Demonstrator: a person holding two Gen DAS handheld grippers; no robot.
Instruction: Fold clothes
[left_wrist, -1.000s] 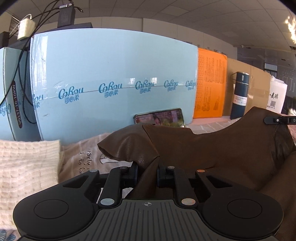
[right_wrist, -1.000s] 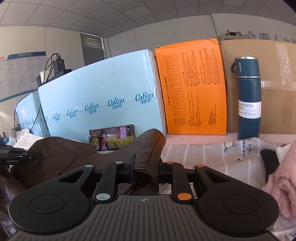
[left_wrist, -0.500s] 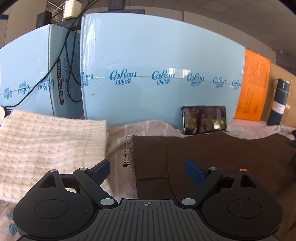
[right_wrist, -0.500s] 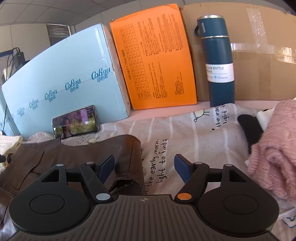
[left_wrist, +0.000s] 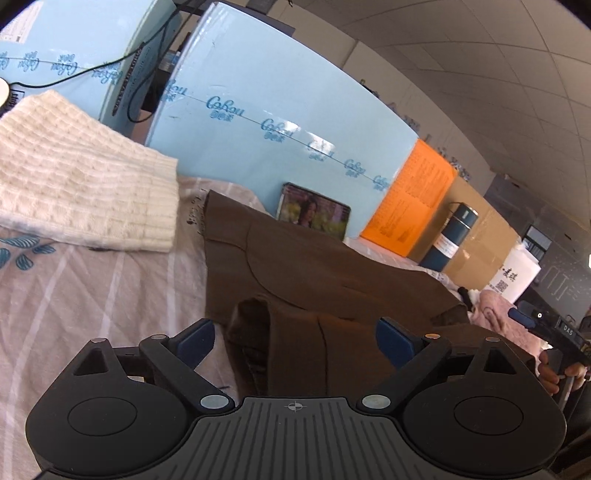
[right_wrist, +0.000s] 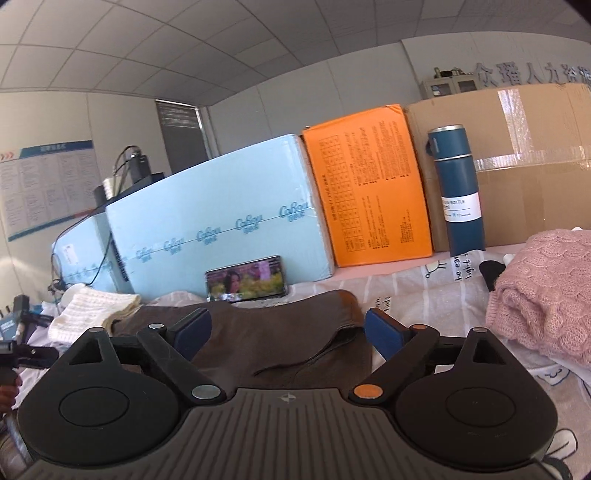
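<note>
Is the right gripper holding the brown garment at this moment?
No, the right gripper is open, its blue pads spread apart above the brown garment without pinching it.

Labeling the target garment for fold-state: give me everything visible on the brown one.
The dark brown leather-look garment lies spread on the pale striped printed bedsheet, with curved seams and a rumpled, folded-over near edge. Its far edge reaches nearly to the propped phone; the cream knit sweater sits beside it. Both the left gripper and right gripper hang open over it, apparently not gripping.
</note>
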